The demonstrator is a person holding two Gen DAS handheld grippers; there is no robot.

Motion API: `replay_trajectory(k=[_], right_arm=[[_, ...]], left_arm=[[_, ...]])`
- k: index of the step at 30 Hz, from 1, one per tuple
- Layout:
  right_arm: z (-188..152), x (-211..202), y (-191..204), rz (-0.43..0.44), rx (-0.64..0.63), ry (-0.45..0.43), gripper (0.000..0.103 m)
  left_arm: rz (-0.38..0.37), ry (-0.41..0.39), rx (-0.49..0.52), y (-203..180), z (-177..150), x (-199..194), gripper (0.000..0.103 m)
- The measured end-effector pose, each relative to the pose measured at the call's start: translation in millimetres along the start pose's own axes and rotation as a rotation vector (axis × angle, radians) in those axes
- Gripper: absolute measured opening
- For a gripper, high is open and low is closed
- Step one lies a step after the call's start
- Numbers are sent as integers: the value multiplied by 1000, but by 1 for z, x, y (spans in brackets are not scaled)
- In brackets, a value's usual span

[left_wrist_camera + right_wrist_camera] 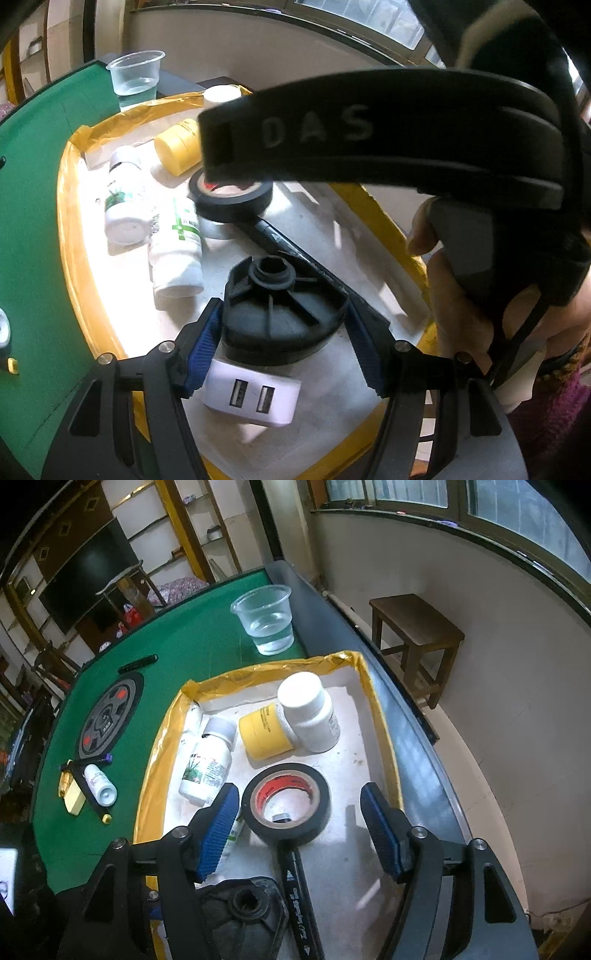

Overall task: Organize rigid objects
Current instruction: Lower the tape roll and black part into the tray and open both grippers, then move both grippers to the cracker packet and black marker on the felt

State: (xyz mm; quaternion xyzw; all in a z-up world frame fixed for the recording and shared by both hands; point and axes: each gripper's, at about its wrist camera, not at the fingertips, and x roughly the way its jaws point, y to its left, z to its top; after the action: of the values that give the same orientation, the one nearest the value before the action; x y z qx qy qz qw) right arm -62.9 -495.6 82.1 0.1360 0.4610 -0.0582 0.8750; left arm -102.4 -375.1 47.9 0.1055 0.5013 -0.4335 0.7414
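Note:
My left gripper point(280, 332) is shut on a black ribbed round part point(284, 314), held just over a white USB charger point(255, 398) in the yellow-edged white tray point(70, 206). The same part point(243, 912) shows at the bottom of the right wrist view. My right gripper point(301, 827) stands open around a black tape roll point(286, 805), which lies in the tray point(384, 720) on a black marker point(299, 893). The left pad is close to the roll; the right pad stands clear of it. One right-gripper finger point(369, 136) crosses the left wrist view above the tape roll point(231, 197).
White bottles point(207, 764) and a yellow-lidded jar point(264, 734) lie at the tray's far end. A clear cup of water point(267, 618) stands on the green table point(177, 635). A grey disc point(109, 716) and small items lie to the left. A person's hand point(454, 295) is at the right.

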Motion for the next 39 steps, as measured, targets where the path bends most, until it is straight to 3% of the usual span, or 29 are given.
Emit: replay_trajectory(k=[7, 13, 19, 24, 33, 39], right_arm=[[-9, -20, 2, 0, -8, -39, 63], [-18, -59, 15, 21, -19, -159, 63], [-24, -71, 41, 60, -32, -195, 66], [-32, -65, 68, 97, -49, -182, 66], [-50, -41, 144, 205, -159, -114, 66], [-73, -17, 191, 245, -230, -72, 66]], left_arm=[[-5, -37, 5, 1, 4, -12, 67], [-18, -92, 4, 10, 0, -39, 67], [-24, -162, -56, 46, -11, -70, 67], [2, -218, -101, 80, -39, -96, 67], [167, -338, -219, 164, -98, -159, 67], [281, -345, -436, 251, -145, -187, 67]])
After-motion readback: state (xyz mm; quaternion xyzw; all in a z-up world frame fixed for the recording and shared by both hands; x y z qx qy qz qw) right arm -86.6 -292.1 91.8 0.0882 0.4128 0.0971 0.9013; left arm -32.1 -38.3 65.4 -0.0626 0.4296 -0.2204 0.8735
